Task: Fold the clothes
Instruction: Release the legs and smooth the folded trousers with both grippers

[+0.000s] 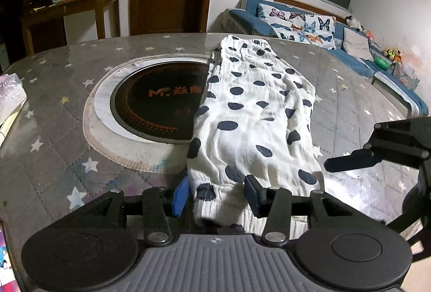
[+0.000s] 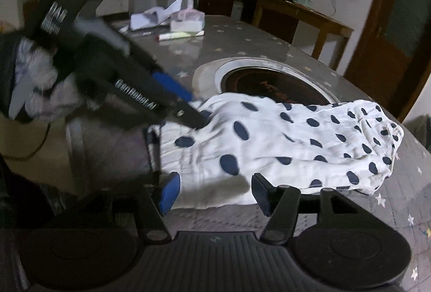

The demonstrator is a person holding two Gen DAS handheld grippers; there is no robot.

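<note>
Left fingers: spread by the left gripper (image 1: 216,196), one to each side of the ribbed cuff end of the garment; cloth is seen between them, no pinch is seen.
Right fingers: spread by the right gripper (image 2: 214,191), held just above the near edge of the cloth; nothing is gripped.
Garment: a white dotted garment (image 1: 253,114) is laid lengthwise on the star-patterned table (image 1: 67,103), doubled over along its length by the look of it, one side overlapping the round inset hob (image 1: 159,101).
Garment to fingers: cuff end at the left fingers, long side edge before the right ones; far end well apart from both.
Risk, layers: only the top layer may be caught if the fingers are closed shallow, so the layers would part.
Risk, slip: the thin cloth could be dragged askew over the glossy table cover.
Risk, collision: the two grippers are close together at one end.
</note>
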